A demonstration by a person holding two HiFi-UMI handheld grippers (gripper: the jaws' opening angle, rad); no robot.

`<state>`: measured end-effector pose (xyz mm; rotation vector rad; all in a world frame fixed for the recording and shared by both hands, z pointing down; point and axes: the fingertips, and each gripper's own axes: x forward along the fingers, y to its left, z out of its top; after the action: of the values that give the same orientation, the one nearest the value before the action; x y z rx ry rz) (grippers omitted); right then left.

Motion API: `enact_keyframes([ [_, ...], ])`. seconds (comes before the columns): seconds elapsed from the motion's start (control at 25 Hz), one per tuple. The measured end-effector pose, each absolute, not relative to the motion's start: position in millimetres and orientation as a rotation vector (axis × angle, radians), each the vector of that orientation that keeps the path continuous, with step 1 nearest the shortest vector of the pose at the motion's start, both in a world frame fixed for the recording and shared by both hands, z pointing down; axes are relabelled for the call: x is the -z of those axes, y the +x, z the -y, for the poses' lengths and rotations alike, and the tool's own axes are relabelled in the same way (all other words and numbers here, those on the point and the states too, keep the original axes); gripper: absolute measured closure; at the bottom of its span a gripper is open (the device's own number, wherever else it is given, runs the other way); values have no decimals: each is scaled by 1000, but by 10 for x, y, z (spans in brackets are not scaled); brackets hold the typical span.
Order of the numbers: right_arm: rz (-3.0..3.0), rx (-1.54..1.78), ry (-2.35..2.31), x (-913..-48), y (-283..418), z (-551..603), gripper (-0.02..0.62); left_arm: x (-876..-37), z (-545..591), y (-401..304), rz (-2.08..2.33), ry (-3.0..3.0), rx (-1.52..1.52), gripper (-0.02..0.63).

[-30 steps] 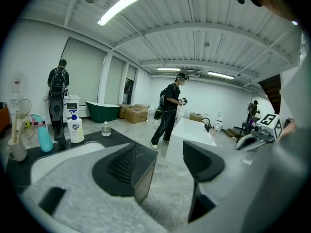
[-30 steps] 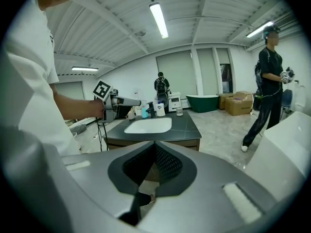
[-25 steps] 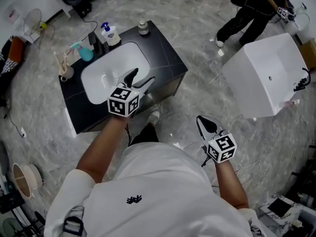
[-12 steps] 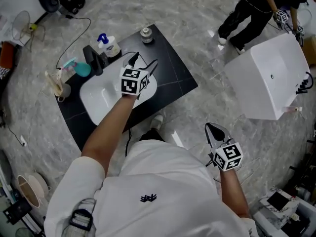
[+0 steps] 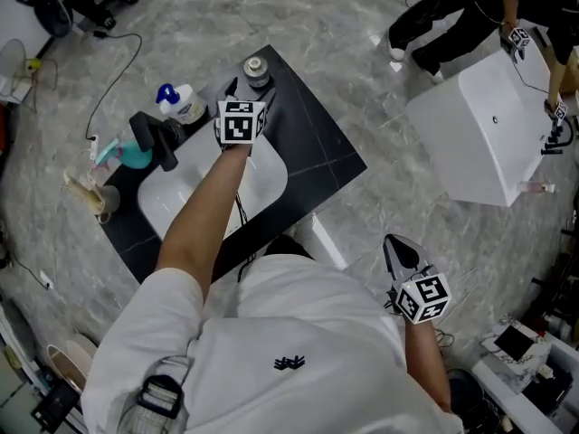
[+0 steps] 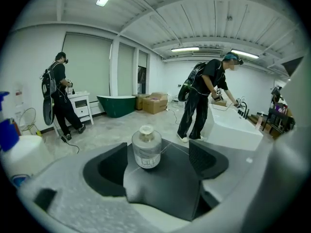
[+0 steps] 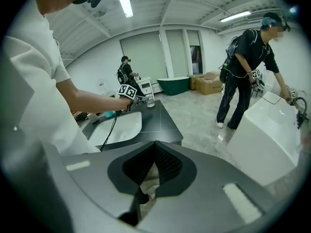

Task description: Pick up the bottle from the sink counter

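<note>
- Left gripper view: the bottle (image 6: pixel 146 148) stands upright straight ahead, framed in the gap of the left gripper (image 6: pixel 154 165) and a little nearer its left jaw.
- Those jaws are opening and already stand wide. The bottle lies at or just past the tips, and neither pad touches it.
- Its long axis is vertical, while the jaws come in level from the side. A straight push forward looks enough to bring the pads to either side of its body.
- Head view: the bottle (image 5: pixel 257 69) sits at the far corner of the counter (image 5: pixel 317 143), beyond the sink (image 5: pixel 262 174), with the left gripper (image 5: pixel 246 93) just short of it.
- The right gripper (image 5: pixel 398 251) hangs well apart, off the counter by the person's side. Its jaws are closed on nothing (image 7: pixel 154 166).
- The left hand is clearly the nearer one for the grasp.
</note>
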<state>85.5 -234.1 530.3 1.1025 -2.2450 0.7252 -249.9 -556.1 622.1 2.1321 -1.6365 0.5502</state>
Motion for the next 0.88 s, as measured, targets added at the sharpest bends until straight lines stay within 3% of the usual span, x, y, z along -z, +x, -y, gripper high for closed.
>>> enact_keyframes([
  [0.88,2145,-789,1136,-5440,748,2767,584,-6896,6338,-2538,1587,2103,-602,216],
])
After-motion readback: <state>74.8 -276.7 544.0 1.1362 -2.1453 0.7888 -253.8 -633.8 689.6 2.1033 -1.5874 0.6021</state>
